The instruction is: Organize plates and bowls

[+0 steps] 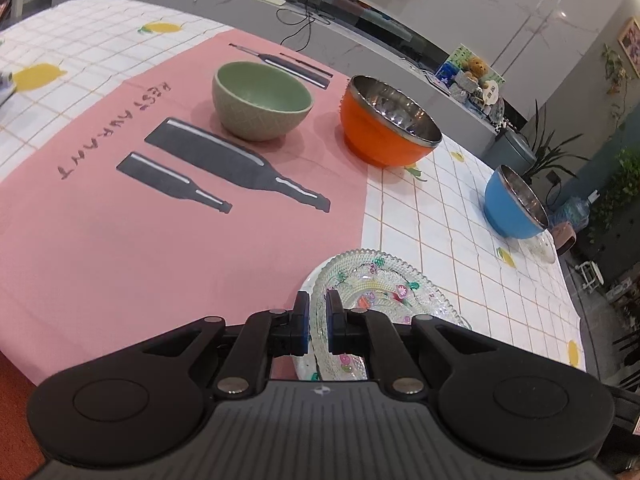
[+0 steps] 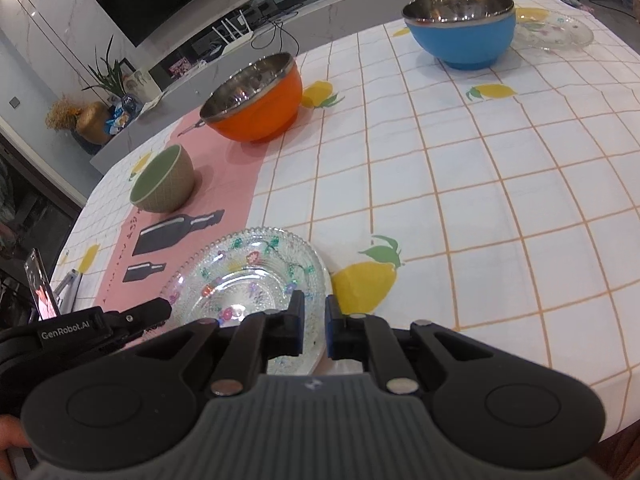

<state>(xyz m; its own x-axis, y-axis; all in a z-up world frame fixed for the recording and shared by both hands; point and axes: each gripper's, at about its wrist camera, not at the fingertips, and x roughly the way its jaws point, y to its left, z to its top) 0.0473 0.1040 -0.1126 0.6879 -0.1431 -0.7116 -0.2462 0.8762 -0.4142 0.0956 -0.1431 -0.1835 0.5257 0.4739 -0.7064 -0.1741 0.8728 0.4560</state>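
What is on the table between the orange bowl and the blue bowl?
Nothing: in the right wrist view only bare checked tablecloth lies between the orange steel-lined bowl and the blue steel-lined bowl.

White lettering "GenRobot.AI" stands on the black body of the left tongs (image 2: 156,312), at the near left edge of the right wrist view. Dark hand-drawn capitals run along the pink mat (image 1: 100,240) on the surface, upside down; they seem to read "RESTAURANT", though not sharply.
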